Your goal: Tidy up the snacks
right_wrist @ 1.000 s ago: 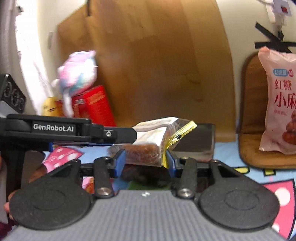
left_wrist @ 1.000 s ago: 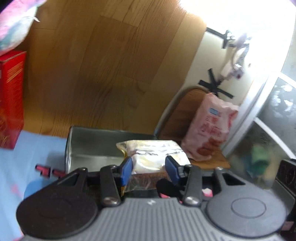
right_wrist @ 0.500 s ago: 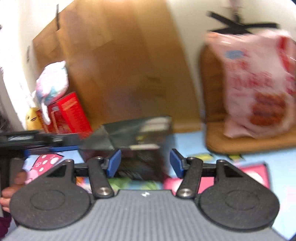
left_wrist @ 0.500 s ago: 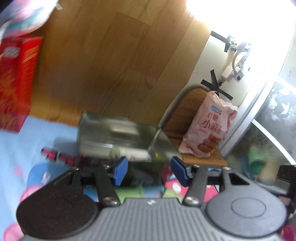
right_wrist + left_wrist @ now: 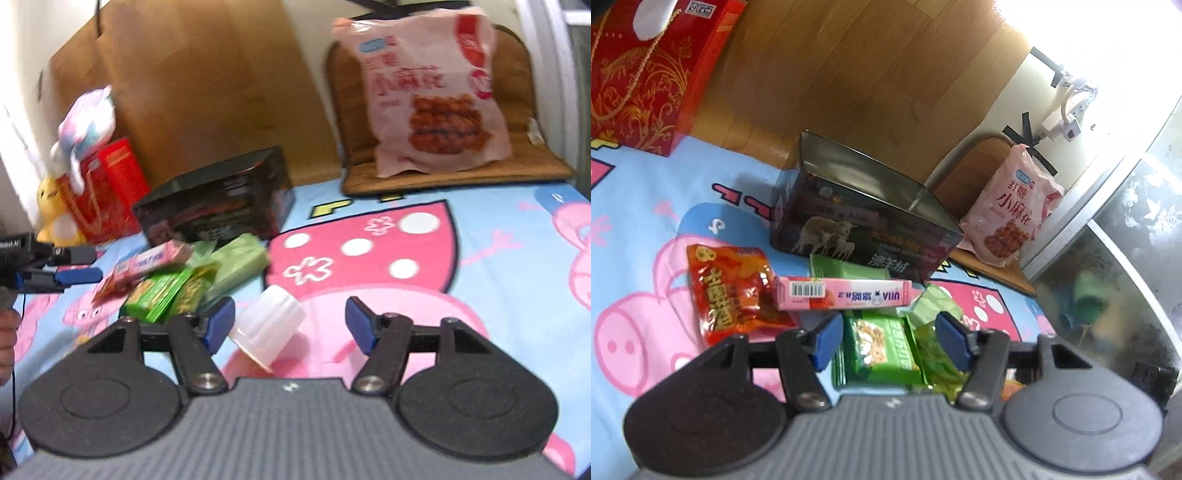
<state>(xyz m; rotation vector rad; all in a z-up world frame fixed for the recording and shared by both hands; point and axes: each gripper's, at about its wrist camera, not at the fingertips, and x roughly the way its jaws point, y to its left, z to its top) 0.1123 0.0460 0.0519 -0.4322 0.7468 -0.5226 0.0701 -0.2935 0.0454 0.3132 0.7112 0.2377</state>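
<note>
A dark open tin box (image 5: pixel 864 225) stands on the cartoon blanket; it also shows in the right wrist view (image 5: pixel 218 199). In front of it lies a pile of snacks: a red-orange packet (image 5: pixel 731 291), a pink box (image 5: pixel 846 293), green packets (image 5: pixel 879 350) and pale green packets (image 5: pixel 236 266). My left gripper (image 5: pixel 890 343) is open and empty just above the green packets. My right gripper (image 5: pixel 290 325) is open and empty over a white plastic cup (image 5: pixel 269 328) lying on its side. The left gripper (image 5: pixel 79 264) shows at the left edge of the right wrist view.
A big pink snack bag (image 5: pixel 432 99) leans on a brown cushion (image 5: pixel 532 162) at the back. A red gift bag (image 5: pixel 646 74) and plush toys (image 5: pixel 85 122) stand at the back left. A wooden board (image 5: pixel 849 66) leans on the wall. A glass door (image 5: pixel 1126 240) is at the right.
Both grippers let go of the clear-wrapped cake they held together a second ago; it is out of sight. Both have pulled back and tilted down toward the snack pile and opened wider.
</note>
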